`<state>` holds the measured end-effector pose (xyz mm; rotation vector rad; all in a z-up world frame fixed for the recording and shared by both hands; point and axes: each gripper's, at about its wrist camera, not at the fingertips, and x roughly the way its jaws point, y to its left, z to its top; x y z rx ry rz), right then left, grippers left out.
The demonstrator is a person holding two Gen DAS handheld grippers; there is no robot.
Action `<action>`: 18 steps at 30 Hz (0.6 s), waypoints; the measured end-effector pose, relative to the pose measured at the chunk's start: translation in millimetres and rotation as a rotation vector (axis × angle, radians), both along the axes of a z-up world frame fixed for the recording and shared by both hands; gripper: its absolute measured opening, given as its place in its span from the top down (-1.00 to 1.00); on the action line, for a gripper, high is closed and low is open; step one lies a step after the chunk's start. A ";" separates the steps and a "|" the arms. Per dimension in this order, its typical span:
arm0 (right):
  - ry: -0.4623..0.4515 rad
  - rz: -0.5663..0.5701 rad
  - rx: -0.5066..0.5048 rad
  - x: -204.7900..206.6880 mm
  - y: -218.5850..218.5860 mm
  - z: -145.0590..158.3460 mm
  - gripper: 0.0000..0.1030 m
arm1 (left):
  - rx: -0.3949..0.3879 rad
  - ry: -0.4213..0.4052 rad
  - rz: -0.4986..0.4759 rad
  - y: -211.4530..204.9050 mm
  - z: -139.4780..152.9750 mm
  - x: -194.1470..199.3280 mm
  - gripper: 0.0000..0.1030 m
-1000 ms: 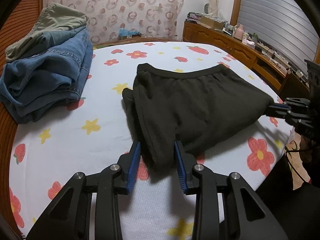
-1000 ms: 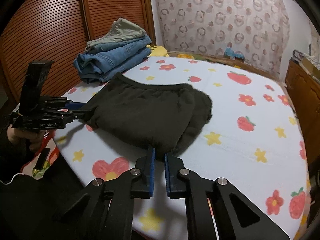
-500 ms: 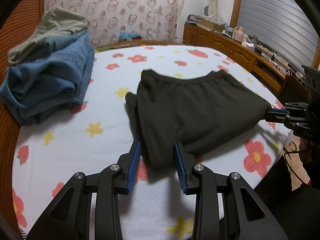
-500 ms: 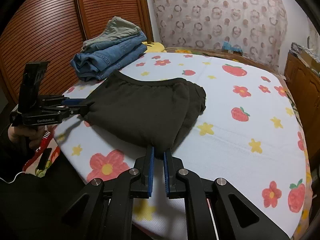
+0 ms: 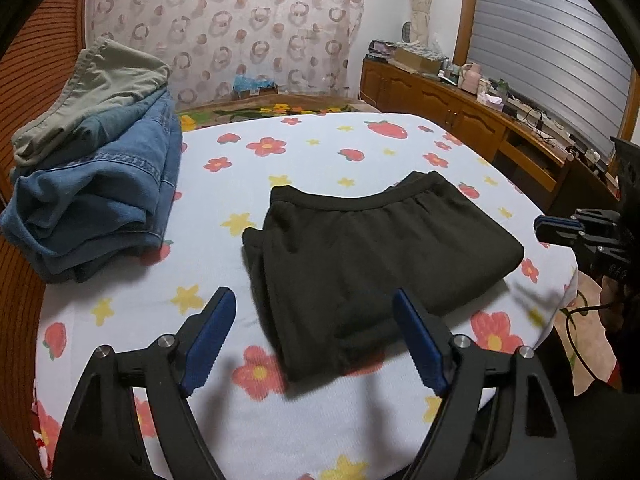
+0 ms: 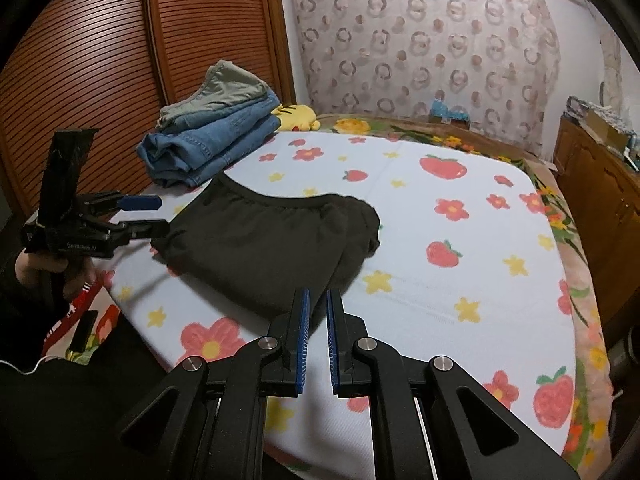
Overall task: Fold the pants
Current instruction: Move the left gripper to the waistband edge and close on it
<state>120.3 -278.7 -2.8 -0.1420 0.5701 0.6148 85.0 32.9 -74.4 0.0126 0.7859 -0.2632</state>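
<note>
Black pants [image 5: 360, 256] one, stacked folded garments [image 5: 96, 184] three

Left wrist view: looking forward and downward along the left gripper [image 5: 312, 340], fingers filling the lower frame, facing across the bed [image 5: 320, 152] toward the patterned curtain [image 5: 224, 32], with the cabinet [image 5: 460, 116] lying right of the bed. Sitting close over the bed's near edge.

Right wrist view: looking forward and downward along the right gripper [image 6: 317, 320], facing across the same bed [image 6: 460, 240] toward the curtain [image 6: 420, 48] and the slatted wooden doors [image 6: 120, 40] left of the bed. Also sitting close over the bed's near edge.

Sharing between views: bed surface, black pants [image 5: 360, 256] [image 6: 260, 248], stacked clothes [image 5: 92, 160] [image 6: 212, 136], curtain; each showing the opposite gripper [image 5: 560, 228] [image 6: 144, 216] at the bed's edge.
</note>
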 end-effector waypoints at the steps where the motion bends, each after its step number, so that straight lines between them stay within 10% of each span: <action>1: -0.002 0.002 0.001 0.9 0.4 0.3 0.83 | -0.002 0.001 0.003 -0.3 -0.4 0.5 -0.58; 6: -0.017 0.006 -0.005 8.0 7.3 1.1 0.69 | -0.003 0.000 0.005 -2.4 -0.4 7.0 -0.58; 11: -0.014 -0.006 -0.013 27.5 17.9 -2.0 0.12 | 0.015 -0.020 0.011 -2.5 3.1 15.7 -0.58; 18: 0.030 -0.016 -0.026 57.5 33.3 -9.7 0.05 | 0.005 -0.003 0.022 5.1 0.3 37.0 -0.58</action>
